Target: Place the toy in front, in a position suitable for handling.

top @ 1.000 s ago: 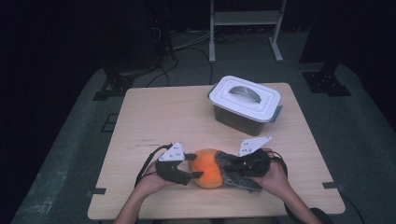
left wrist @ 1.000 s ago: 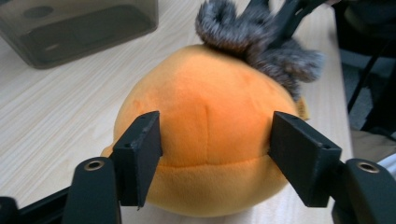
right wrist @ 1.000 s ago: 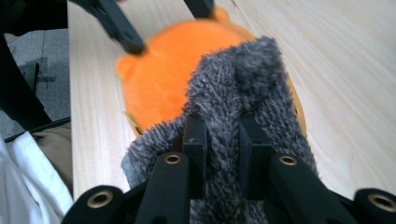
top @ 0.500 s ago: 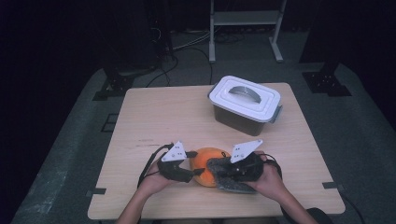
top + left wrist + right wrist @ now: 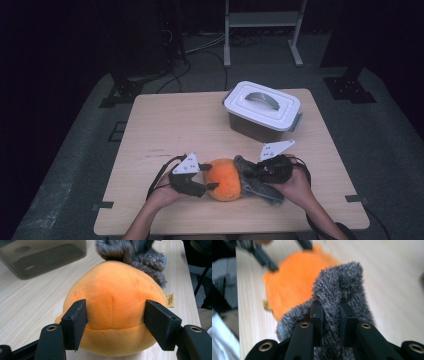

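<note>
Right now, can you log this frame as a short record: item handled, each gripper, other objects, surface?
item: round orange plush toy with grey furry part
left gripper: jaws clamped on the orange body's sides
right gripper: jaws shut on the grey fur
other: lidded white-topped plastic box, far right
surface: light wooden table

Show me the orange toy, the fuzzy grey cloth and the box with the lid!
orange toy (image 5: pixel 112 305), left gripper view, middle of its round body.
grey cloth (image 5: pixel 339 287), right gripper view, its fuzzy top fold.
box (image 5: pixel 262 102), high view, its white lid.
</note>
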{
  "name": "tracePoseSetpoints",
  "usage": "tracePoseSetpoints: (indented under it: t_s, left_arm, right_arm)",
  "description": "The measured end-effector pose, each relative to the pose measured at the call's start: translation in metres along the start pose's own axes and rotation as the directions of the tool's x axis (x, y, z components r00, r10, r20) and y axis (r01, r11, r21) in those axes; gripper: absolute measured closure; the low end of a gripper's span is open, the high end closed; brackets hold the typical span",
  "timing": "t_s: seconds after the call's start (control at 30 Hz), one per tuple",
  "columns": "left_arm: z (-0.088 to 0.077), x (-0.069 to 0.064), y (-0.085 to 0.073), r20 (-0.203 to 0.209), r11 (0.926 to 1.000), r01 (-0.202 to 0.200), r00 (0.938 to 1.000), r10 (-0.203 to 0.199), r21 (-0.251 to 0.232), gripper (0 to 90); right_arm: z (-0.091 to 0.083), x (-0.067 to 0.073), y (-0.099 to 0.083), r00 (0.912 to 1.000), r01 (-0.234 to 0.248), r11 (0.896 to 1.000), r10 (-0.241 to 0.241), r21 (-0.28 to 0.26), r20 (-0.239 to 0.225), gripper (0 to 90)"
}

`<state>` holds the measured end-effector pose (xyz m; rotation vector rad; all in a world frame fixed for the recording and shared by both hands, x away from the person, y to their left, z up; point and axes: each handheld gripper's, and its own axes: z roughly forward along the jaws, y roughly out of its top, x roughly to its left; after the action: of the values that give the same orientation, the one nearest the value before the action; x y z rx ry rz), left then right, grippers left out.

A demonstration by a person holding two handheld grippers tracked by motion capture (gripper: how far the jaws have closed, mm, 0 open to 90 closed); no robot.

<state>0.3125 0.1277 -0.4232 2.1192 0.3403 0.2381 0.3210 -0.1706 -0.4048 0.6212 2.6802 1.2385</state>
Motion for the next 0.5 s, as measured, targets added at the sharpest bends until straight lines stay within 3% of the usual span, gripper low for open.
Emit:
tracePoseSetpoints:
  t_s: [0.07, 0.2, 0.3, 0.4, 0.5]
  left_arm:
    - [-0.001, 0.001, 0.000, -0.010, 1.0000, 0.002, 1.0000, -0.002, 0.002, 33.5]
    - [-0.004, 0.006, -0.002, -0.026, 0.9980, 0.062, 0.9977, -0.062, -0.013, 31.5]
    - [-0.002, 0.009, -0.006, -0.005, 0.9943, 0.106, 0.9944, -0.106, -0.016, 30.2]
    - [-0.002, 0.007, -0.004, -0.005, 0.9949, 0.099, 0.9951, -0.099, -0.019, 30.4]
    - [0.000, 0.003, -0.002, 0.004, 0.9977, 0.062, 0.9981, -0.062, -0.026, 31.6]
  right_arm:
    - [0.003, 0.003, -0.001, 0.9999, 0.008, 1.000, -0.008, 0.018, -0.008, 75.5]
    - [0.003, 0.010, -0.003, 0.9992, 0.022, 0.999, -0.020, 0.044, -0.035, 75.8]
    - [0.002, 0.014, -0.007, 0.9971, 0.029, 0.997, -0.025, 0.069, -0.072, 75.9]
    - [-0.003, 0.018, -0.004, 0.9969, 0.041, 0.997, -0.037, 0.061, -0.069, 75.9]
    - [-0.010, 0.020, 0.004, 0.9958, 0.043, 0.999, -0.044, -0.018, -0.080, 76.1]
